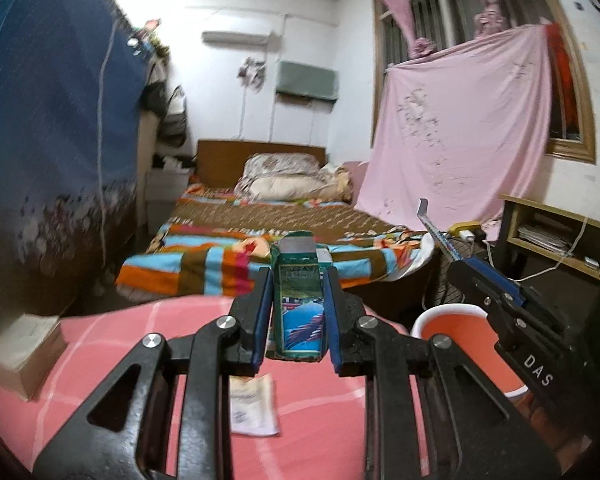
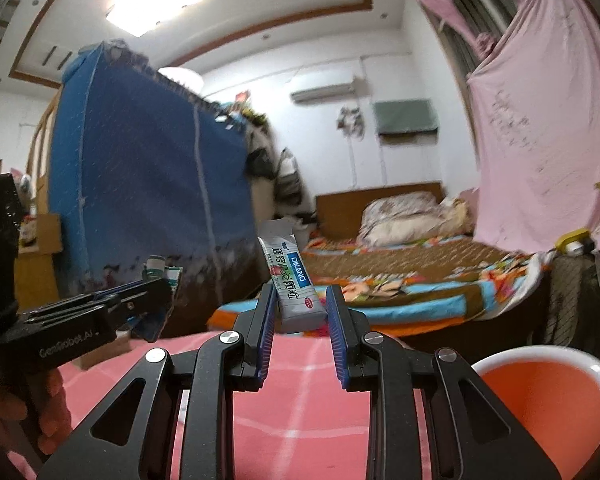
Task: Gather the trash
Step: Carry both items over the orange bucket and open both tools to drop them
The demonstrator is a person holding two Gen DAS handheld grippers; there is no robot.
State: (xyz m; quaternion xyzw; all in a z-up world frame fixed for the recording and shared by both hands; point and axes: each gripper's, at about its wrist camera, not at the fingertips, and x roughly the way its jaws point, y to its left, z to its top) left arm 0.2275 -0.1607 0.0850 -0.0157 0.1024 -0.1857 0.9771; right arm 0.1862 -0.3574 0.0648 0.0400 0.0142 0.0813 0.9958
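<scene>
Your left gripper (image 1: pixel 298 304) was clamped on a small green-and-blue carton (image 1: pixel 299 300). The blue fingers (image 1: pixel 260 320) pressed its two sides, and the carton stood upright between them, lifted clear of the pink checked surface (image 1: pixel 100 344).

Your right gripper (image 2: pixel 301 320) held a grey-white sachet (image 2: pixel 292 280) with blue and green print. The fingers (image 2: pixel 267 328) gripped its lower end. The sachet leaned up and to the left, above the far edge of the surface (image 2: pixel 300 400).

An orange paper cup (image 1: pixel 466 344) with a white rim stood at the right edge of the surface, mouth open upward. In the right wrist view the cup (image 2: pixel 548 396) sat just right of the right gripper. No trash could be seen inside it.

A torn white wrapper (image 1: pixel 254 404) lay flat on the surface below the left gripper. A beige box (image 1: pixel 24 354) sat near the left edge.

In the right wrist view the left gripper (image 2: pixel 148 304) showed side-on at the left, carton (image 2: pixel 164 272) in its tips, with your hand (image 2: pixel 32 412) on the handle. The right gripper (image 1: pixel 460 256) crossed the right side of the left wrist view, sachet (image 1: pixel 430 224) pointing up.

Beyond the surface were a bed (image 1: pixel 260 232) with a striped blanket, a blue wardrobe cover (image 1: pixel 52 140), and a pink sheet (image 1: pixel 460 128) hung over the window.
</scene>
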